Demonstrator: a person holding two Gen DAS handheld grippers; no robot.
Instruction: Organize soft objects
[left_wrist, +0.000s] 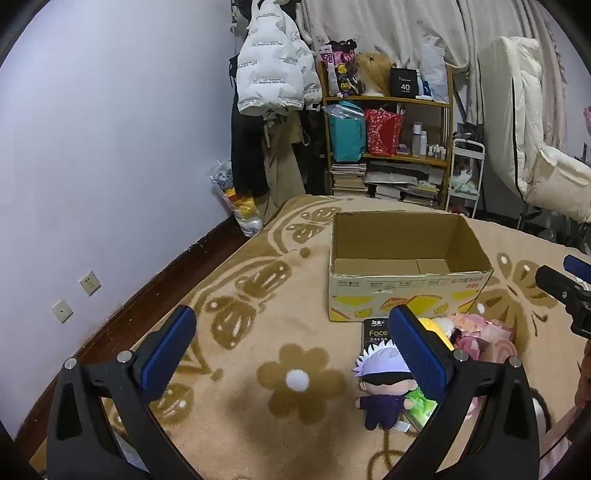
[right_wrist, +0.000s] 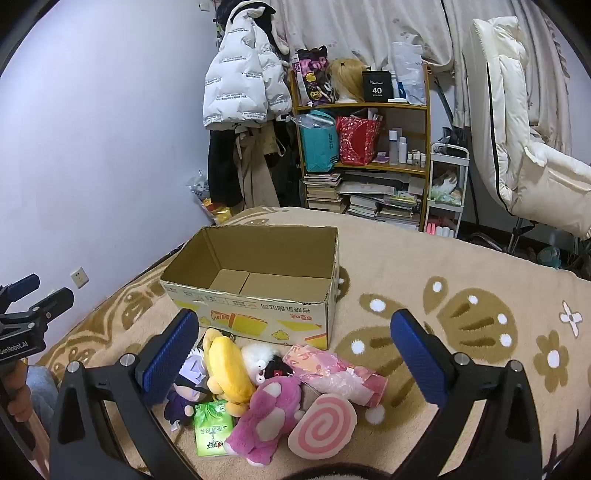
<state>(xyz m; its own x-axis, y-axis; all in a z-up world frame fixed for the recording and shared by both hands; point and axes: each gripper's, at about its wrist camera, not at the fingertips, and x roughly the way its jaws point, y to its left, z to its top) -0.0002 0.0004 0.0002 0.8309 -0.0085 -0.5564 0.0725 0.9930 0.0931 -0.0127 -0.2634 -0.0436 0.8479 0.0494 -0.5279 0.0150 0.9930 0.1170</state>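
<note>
Both grippers, left (left_wrist: 291, 347) and right (right_wrist: 295, 350), are spread wide, nothing held. Toys (right_wrist: 266, 384) are piled tight; two could be snagged together, missing the box (right_wrist: 258, 314).

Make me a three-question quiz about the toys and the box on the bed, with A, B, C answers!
1. Where are the soft toys? A inside the cardboard box B on the blanket in front of the box C on the shelf
2. What colour is the plush bear? A green B blue C pink
3. How is the right gripper? A open, holding nothing B shut on a toy C shut on the box

Answers: 1 B, the pile lies before the box, whose floor is bare. 2 C, its fur is pink. 3 A, the jaws stand wide apart above the pile.
</note>
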